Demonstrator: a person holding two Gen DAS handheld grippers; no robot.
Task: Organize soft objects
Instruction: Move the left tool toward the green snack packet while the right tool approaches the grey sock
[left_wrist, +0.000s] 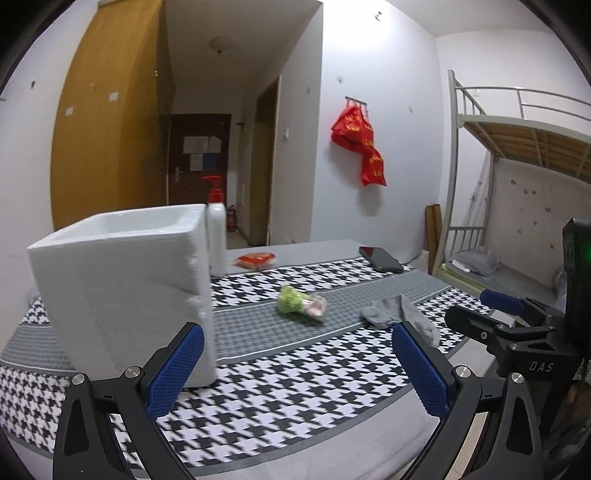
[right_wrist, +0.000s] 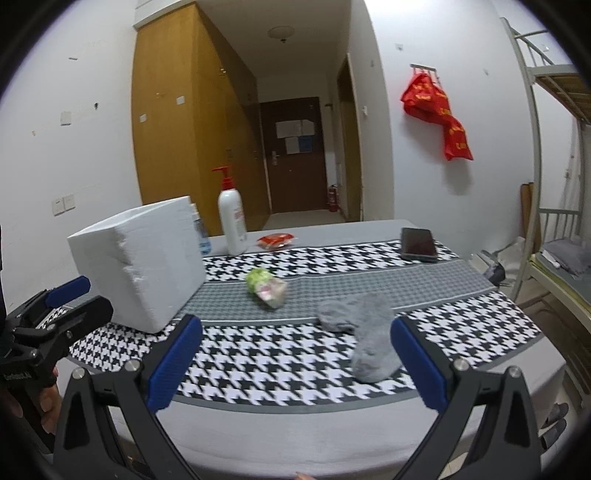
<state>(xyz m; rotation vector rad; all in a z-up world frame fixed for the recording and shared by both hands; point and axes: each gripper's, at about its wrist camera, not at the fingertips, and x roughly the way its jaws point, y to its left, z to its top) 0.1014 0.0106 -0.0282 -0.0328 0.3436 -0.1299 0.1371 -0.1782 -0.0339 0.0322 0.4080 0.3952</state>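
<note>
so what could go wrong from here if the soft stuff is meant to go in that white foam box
The open right gripper is nearest the crumpled grey sock; a pinch could snag the houndstooth tablecloth underneath. The tall white foam box looks light, so the open left gripper beside it might tip it. The green plush toy may roll.

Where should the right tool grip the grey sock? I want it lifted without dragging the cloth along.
Grip the grey sock at its bunched upper end, where folds stand proud of the tablecloth. Come from above with the open right tool, fingers straddling the bunch; the rest lies flat, offering little to pinch.
</note>
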